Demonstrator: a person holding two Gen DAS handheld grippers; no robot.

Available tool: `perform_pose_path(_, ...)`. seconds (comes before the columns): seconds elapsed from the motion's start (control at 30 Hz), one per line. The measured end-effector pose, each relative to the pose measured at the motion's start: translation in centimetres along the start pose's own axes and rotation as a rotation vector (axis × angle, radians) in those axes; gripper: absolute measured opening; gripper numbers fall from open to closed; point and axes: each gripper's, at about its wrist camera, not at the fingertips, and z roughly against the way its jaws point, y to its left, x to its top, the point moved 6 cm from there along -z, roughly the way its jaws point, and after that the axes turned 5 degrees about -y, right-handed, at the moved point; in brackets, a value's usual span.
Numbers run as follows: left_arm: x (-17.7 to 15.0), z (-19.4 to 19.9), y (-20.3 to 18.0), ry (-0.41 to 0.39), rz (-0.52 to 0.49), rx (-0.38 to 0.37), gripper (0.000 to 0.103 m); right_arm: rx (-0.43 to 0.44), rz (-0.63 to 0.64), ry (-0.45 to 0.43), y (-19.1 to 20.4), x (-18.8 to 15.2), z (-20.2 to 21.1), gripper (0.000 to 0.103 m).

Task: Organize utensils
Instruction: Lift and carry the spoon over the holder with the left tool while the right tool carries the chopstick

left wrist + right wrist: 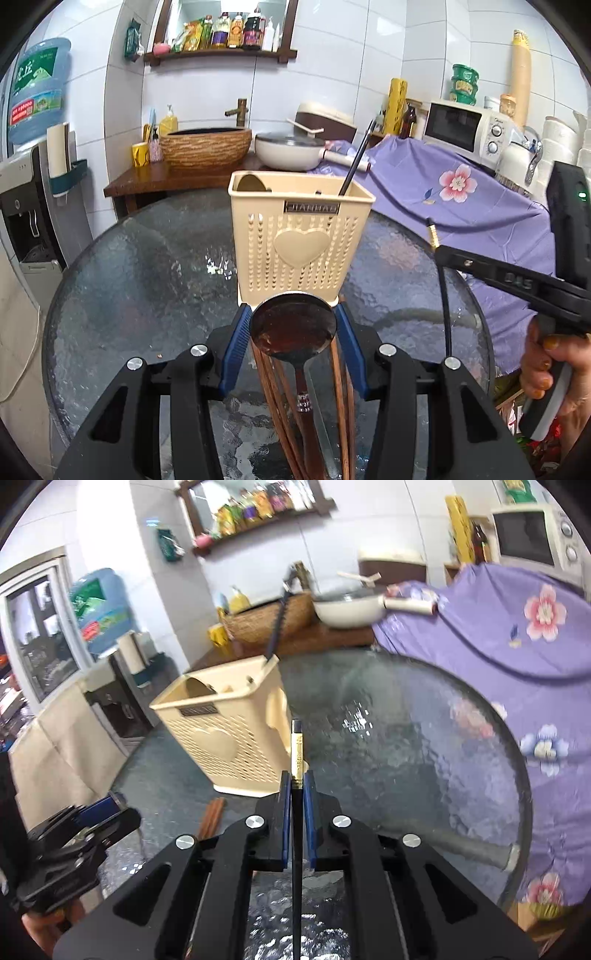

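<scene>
A beige perforated utensil holder [299, 236] with a heart on its front stands on the round glass table [147, 280]; it also shows in the right wrist view [229, 734]. A black chopstick [356, 158] leans out of it. My left gripper [293, 314] is open around a dark ladle [293, 326] and several brown chopsticks [341, 398] lying on the glass. My right gripper [295, 775] is shut on a black chopstick with a gold tip [296, 749], held above the table to the right of the holder.
A counter behind the table carries a woven basin [205, 146] and a white pan [286, 151]. A purple floral cloth [461, 199] covers the right side, with a microwave [461, 125] on it. A water dispenser [26, 221] stands at the left.
</scene>
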Motion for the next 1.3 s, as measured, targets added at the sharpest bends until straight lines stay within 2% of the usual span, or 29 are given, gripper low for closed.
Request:
perform_pose_path(0.2,0.9,0.8,-0.2,-0.034,-0.012,-0.021,0.046,0.032,0.060,-0.030,1.3,0.9,2.5,0.007)
perform_pose_path(0.6,2.8,1.5,-0.4,-0.058,-0.023,-0.065,0.046,0.072,0.080,-0.048,2.4,1.9,4.5,0.007)
perform_pose_path(0.8,4.5,1.9,-0.4,-0.081,-0.036,-0.077,0.046,0.089,0.082,-0.072,2.8,3.6,5.1,0.007)
perform_pose_path(1.03,7.3,2.2,-0.3,-0.085,-0.026,-0.132,0.046,0.127,0.092,-0.111,4.4,7.4,6.1,0.007)
perform_pose_path(1.2,12.2,3.3,0.0,-0.125,-0.027,-0.172,0.046,0.162,0.109,-0.135,6.1,12.3,6.8,0.007)
perform_pose_path(1.3,15.4,3.6,0.4,-0.166,-0.030,-0.153,0.046,0.156,0.116,-0.152,6.8,15.2,6.9,0.007)
